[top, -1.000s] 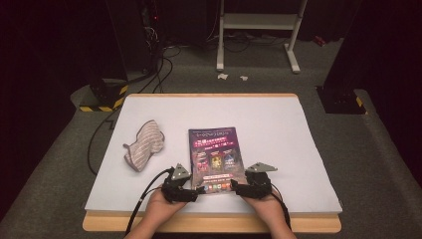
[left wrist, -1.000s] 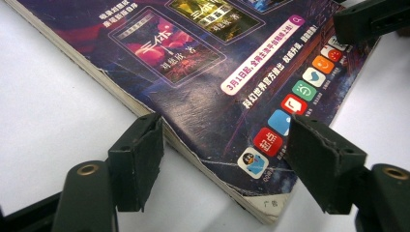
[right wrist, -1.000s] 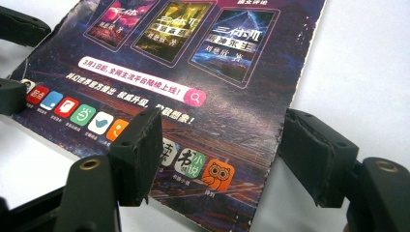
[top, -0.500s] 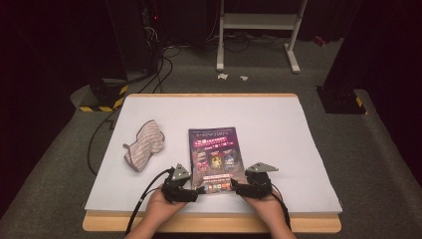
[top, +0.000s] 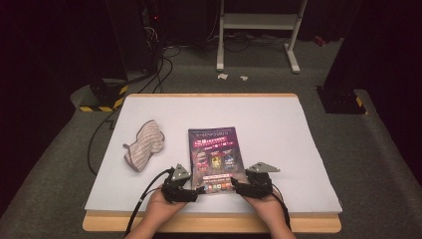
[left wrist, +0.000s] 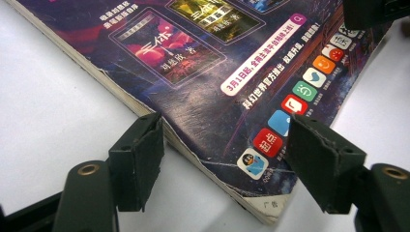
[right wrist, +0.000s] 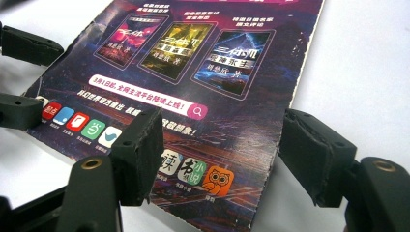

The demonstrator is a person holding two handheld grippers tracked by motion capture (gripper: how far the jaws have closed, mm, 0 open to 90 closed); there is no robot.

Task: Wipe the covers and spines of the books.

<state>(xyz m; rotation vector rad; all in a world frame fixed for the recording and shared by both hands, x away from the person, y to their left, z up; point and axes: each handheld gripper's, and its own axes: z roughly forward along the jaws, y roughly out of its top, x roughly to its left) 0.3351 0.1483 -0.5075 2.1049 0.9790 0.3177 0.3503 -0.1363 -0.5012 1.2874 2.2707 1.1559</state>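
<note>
Flat on the white surface [top: 298, 149] lies a purple magazine [top: 215, 154], a striped cloth [top: 144, 144] to its left. Both claws sit at the magazine's near corners: left claw [left wrist: 222, 159] spread astride one corner, right claw [right wrist: 220, 150] spread astride the other, neither pinching.

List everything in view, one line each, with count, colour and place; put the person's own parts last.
Magazine: one, purple cover, near middle of table.
Striped cloth: one, grey-white, left of magazine.
Table: one, white sheet over wood, centre.
Stand: one, white, on floor behind.
Left gripper: one, black, open at magazine's near-left corner.
Right gripper: one, black, open at near-right corner.
Hands: two, near edge.
</note>
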